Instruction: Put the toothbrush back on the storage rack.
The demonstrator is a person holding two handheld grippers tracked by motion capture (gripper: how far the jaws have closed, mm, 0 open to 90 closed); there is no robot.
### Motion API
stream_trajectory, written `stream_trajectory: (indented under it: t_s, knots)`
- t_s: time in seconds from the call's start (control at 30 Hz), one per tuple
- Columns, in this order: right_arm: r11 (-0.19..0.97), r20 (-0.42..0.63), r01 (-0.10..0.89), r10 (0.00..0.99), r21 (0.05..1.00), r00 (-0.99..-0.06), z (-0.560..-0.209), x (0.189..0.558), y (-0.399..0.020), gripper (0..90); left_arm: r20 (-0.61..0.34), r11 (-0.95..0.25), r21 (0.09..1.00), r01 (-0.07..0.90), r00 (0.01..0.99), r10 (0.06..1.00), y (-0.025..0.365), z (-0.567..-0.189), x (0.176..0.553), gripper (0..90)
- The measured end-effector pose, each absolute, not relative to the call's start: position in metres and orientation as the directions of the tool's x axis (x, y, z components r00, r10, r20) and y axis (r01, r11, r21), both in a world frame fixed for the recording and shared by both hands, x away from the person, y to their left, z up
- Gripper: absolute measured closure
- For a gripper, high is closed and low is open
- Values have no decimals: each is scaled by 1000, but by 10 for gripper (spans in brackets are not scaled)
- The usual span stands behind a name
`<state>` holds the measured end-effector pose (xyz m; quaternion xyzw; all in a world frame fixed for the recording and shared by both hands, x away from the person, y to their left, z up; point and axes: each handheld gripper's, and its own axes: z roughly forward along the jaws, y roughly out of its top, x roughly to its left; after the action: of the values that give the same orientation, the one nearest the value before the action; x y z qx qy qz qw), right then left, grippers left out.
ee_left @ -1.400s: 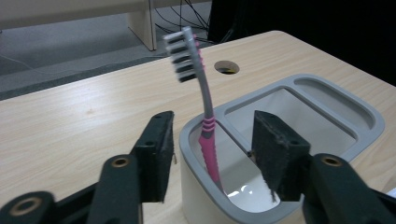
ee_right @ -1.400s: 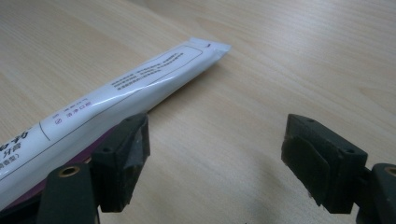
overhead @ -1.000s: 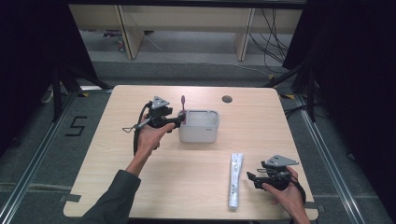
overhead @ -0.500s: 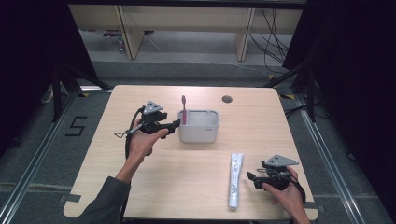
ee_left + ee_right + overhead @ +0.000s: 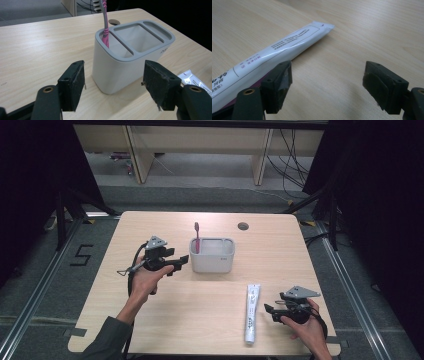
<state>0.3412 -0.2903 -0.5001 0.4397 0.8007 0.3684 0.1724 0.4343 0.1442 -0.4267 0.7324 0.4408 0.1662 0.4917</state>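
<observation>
The left gripper (image 5: 176,263) has backed off mid-frame, jaws wide, leaving the toothbrush (image 5: 196,236) standing in the holder (image 5: 212,255); the right gripper (image 5: 272,310), jaws wide, waits beside the toothpaste (image 5: 251,312) lower right

Your light wooden desk (image 5: 200,320) has a small dark round hole (image 5: 243,226), perhaps a cable port, near its far edge.

A lab recording bay: black curtains (image 5: 30,180) flank a wooden bench (image 5: 165,320), metal rails (image 5: 30,305) and a taped numeral (image 5: 81,255) mark the grey floor (image 5: 200,175), cables (image 5: 290,150) trail behind.
</observation>
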Motion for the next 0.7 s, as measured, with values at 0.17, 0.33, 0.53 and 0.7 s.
stream_trajectory:
  t_s: [0.17, 0.33, 0.53, 0.7]
  knots:
    - [346, 45, 576, 829, 741, -557, -500, 341, -290, 240, -175, -147, 868, 473, 570, 803, 149, -431, 425, 325]
    - [341, 46, 578, 834, 741, -550, -500, 341, -290, 240, -176, -155, 864, 478, 576, 798, 154, -437, 415, 310]
    - [346, 46, 574, 829, 742, -558, -500, 341, -290, 240, -173, -164, 863, 478, 584, 793, 160, -442, 407, 306]
    - [348, 40, 571, 829, 744, -557, -500, 341, -290, 240, -164, -172, 858, 485, 574, 802, 167, -449, 399, 305]
